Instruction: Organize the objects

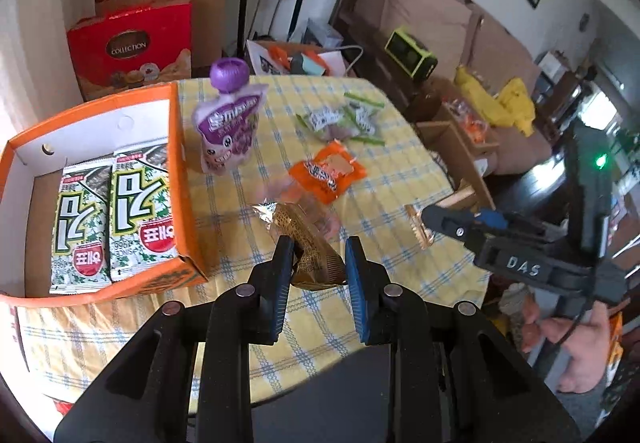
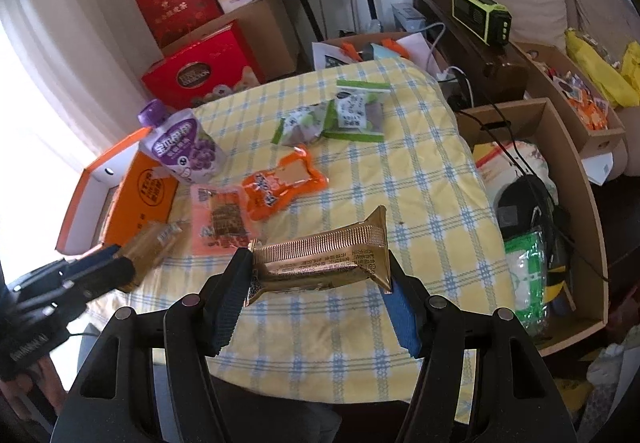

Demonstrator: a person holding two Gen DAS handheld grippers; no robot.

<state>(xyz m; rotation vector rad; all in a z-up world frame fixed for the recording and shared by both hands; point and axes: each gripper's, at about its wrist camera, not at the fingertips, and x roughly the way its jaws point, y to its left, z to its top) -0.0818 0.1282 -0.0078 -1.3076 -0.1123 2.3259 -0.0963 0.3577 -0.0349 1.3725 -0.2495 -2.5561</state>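
The tabletop (image 2: pixel 420 179), under a yellow checked cloth, carries most of the work not yet done. At its left edge sits the orange box (image 1: pixel 176 163), open, with two green seaweed packs (image 1: pixel 116 219) lying flat inside, side by side; that is all that shows as sorted, and bare floor remains in the box beside them.

Loose on the cloth, well apart from the box or just beside it: the purple pouch (image 1: pixel 230 127) standing upright next to the box wall, two green-edged packets (image 2: pixel 336 117) near the far side, the orange packet (image 2: pixel 282 183) in the middle, and a pink packet (image 2: pixel 220 223) touching it on the near side. None of these is in the box yet.

Two gold-wrapped bars are off the cloth, one in each gripper. The left gripper (image 1: pixel 318 263) is clenched on a gold bar (image 1: pixel 312 243), held near the box's front corner. The right gripper (image 2: pixel 316 287) grasps the other gold bar (image 2: pixel 324 255) crosswise, above the near middle of the cloth.

By my reckoning the job is roughly a quarter done: two items boxed, two in hand, five waiting.
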